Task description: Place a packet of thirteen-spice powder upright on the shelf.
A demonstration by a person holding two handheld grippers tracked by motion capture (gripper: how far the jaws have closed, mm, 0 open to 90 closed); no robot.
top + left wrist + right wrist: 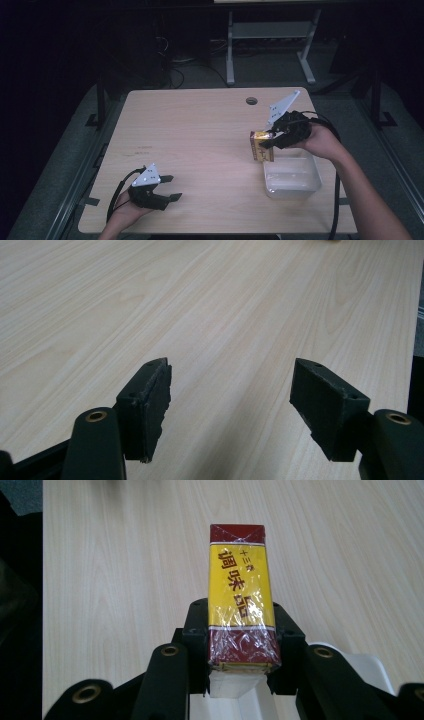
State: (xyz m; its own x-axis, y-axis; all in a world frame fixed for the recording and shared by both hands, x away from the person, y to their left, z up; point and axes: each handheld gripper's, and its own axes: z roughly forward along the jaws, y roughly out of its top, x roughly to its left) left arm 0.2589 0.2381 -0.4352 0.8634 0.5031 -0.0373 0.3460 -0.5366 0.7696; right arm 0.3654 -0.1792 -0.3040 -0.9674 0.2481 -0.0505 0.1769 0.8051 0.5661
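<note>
Nearest the lens in the left gripper view: two black jaws spread wide, nothing between them, bare pale wood of the table [240, 305] ahead and its right edge close by. Seen from the high view, left gripper [169, 187] low over the near-left corner of the table [190, 130], close to the front edge, released, held by the left hand [125, 212]. Plenty of open wood to its right and beyond, all the way across the middle.

Farther off on the right side, a clear tub [292, 175] sat on the table near the right edge. Just behind its far-left corner, the box [261, 145], clenched at one end by the right gripper [270, 138], with the right hand [320, 142] behind it. Whether the box touched the wood could not be told. In the right gripper view, jaws shut against both sides of the box [241, 600], its dark red end nearest, yellow panel past that, a second red end farthest, all under shiny film. Printed in red on the yellow: 调味品, with smaller characters beside them too small to read. White rim of the tub [365, 665] showed below the jaws.

Farthest, a round cable hole [251, 101] near the back edge, dark floor beyond.
</note>
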